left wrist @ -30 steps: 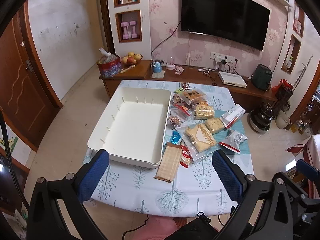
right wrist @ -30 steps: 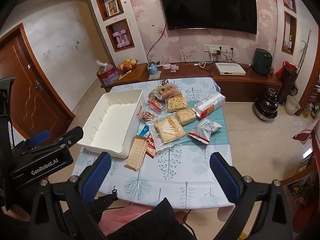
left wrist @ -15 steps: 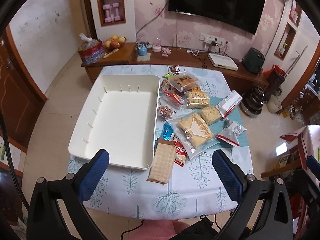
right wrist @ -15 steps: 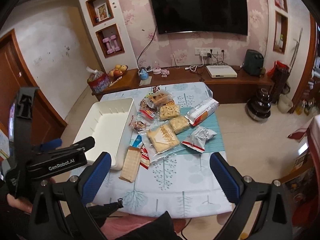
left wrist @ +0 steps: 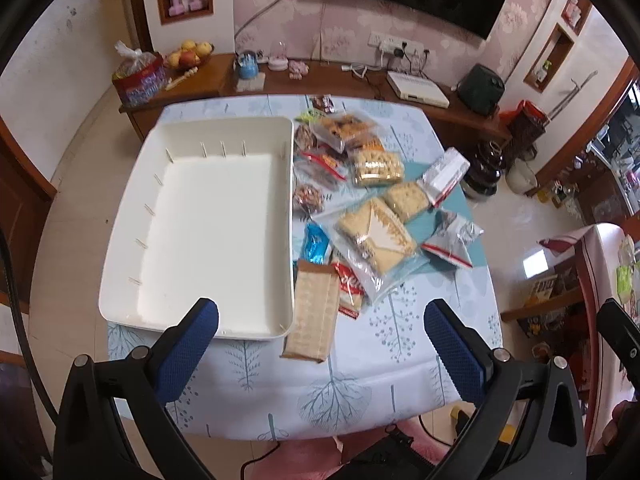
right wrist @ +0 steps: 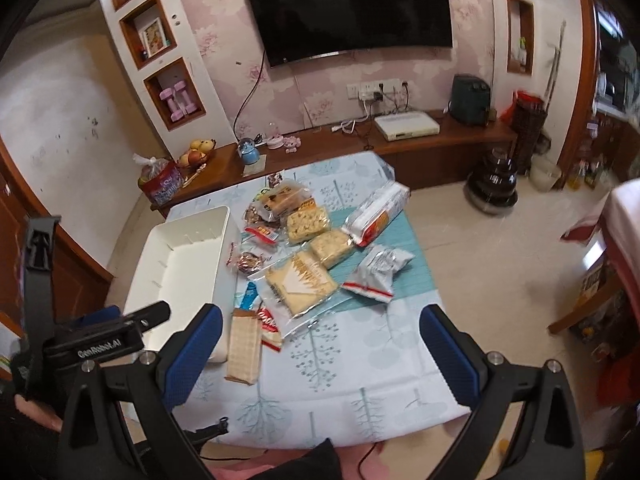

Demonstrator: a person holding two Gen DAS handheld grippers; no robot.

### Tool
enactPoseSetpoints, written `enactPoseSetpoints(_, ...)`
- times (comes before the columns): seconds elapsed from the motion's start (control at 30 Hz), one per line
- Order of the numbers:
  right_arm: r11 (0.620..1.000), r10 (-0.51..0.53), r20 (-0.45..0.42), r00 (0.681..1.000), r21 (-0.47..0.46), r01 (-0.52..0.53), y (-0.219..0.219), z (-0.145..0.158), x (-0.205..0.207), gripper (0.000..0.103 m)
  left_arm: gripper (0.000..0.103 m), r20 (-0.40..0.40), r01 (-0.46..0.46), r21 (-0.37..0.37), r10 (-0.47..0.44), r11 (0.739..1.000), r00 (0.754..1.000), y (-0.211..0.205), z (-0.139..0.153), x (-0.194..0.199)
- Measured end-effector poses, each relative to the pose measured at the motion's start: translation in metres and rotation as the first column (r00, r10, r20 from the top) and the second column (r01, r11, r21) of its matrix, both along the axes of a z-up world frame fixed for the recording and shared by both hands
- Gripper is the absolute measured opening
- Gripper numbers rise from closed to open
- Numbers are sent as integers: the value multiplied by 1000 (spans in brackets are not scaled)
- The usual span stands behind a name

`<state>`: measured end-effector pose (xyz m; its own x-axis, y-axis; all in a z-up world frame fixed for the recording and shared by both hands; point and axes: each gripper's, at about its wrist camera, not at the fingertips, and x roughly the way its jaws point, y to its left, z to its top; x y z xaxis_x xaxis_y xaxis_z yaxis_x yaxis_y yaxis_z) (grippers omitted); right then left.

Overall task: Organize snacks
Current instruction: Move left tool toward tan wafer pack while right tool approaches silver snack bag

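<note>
Both views have shifted since the earlier frames: the left camera now looks more steeply down, so the white tray point(left wrist: 208, 236) fills the centre-left of its frame, while the right camera has swung to show more floor at right. Left gripper point(left wrist: 320, 344) and right gripper point(right wrist: 320, 344) hang above the near table edge, jaws wide apart and empty. Snacks lie in a loose heap right of the tray, at centre frame; none is in it yet. Nearest is the long cracker pack point(left wrist: 312, 312), flat and rectangular, its side just beside the tray wall. A good first pick, in my judgement, takes this pack across its narrow width, squeezing gently since crackers are brittle. Behind it lie a clear bag of square biscuits point(left wrist: 376, 236), a crinkled silver foil pouch point(left wrist: 452, 240) and a white-and-red sleeve point(right wrist: 378, 212); such slick films may slip.
</note>
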<state>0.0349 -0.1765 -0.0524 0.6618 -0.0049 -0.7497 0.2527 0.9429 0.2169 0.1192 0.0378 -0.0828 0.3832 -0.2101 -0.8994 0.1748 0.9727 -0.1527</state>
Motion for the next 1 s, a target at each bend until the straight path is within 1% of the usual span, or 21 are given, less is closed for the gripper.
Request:
enactPoseSetpoints(0.07, 999, 5, -16, 1000, 33, -5, -3, -6, 2, 99, 102, -5, -11, -7, 11, 1000, 1000, 1, -2, 0)
enactPoseSetpoints(0.2, 995, 15, -22, 1000, 94, -13, -16, -13, 9, 99, 102, 22, -34, -12, 34, 999, 999, 4, -1, -3)
enactPoseSetpoints(0.33, 988, 44, -23, 999, 152, -40, -31, -19, 20, 99, 102, 70, -65, -9, 66, 998, 995, 1, 0, -10)
enactPoseSetpoints(0.53, 970, 117, -73, 990, 225, -98, -60, -28, 43, 99, 102, 133, -128, 7, 126, 992, 983, -10, 1, -22)
enactPoseSetpoints(0.7, 957, 178, -131, 975, 253, -141, -85, -41, 64, 99, 102, 152, -174, 60, 164, 983, 975, -28, -16, -34)
enactPoseSetpoints(0.83, 948, 216, -181, 960, 276, -161, -102, -55, 79, 99, 102, 159, -222, 129, 201, 967, 967, -45, -37, -45)
enactPoseSetpoints(0.93, 937, 255, -219, 942, 295, -185, -112, -67, 90, 99, 102, 179, -281, 207, 246, 937, 953, -55, -54, -52)
enactPoseSetpoints(1.0, 932, 274, -241, 931, 303, -196, -118, -75, 98, 99, 102, 185, -305, 237, 266, 922, 946, -60, -65, -55)
